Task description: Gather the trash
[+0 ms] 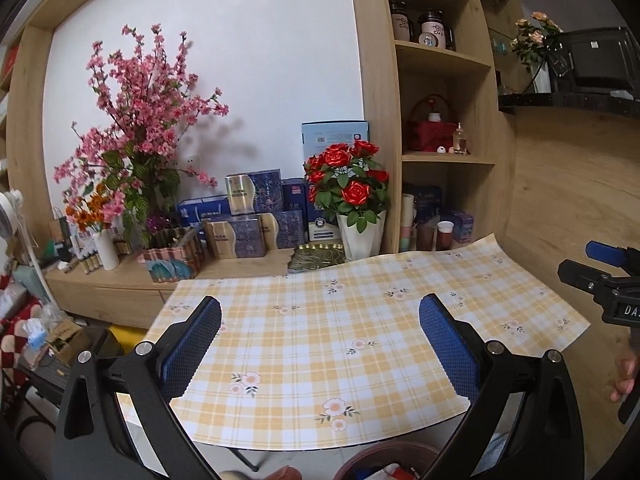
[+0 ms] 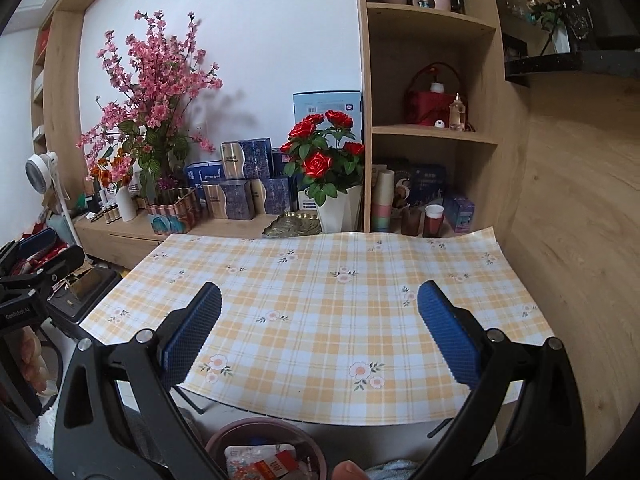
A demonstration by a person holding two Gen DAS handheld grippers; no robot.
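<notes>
Left gripper [image 1: 320, 316]: jaws wide apart, nothing between the blue pads [image 1: 196, 344], hovering above the near edge of the checked tablecloth [image 1: 320, 360], not touching it. Right gripper [image 2: 320, 308]: same, jaws spread wide, holding nothing, above the cloth's near half. Each tool shows at the edge of the other's view, right one at far right in the left wrist view, left one at far left in the right wrist view, both cut off by the frame.

Task's thing: trash sits in a round brown bin [image 2: 216, 440] below the table's near edge, just under the right gripper. Printed wrappers [image 2: 264, 464] lie flat inside; red and orange print, text too small to read. No clear long axis; the pile is cropped by the bottom frame and partly covered by the tool body. In the left wrist view only the bin rim and a sliver of contents show at bottom right.

Far side: pink blossom arrangement [image 1: 140, 120] at left, red rose pot [image 1: 352, 184] centre, blue boxes [image 1: 248, 216] between them, wooden shelf unit [image 1: 440, 80] at right with mugs, a red basket and cups. Clutter at far left is blurred, hard to make out. A fingertip pokes in at the bottom edge of the right wrist view.
</notes>
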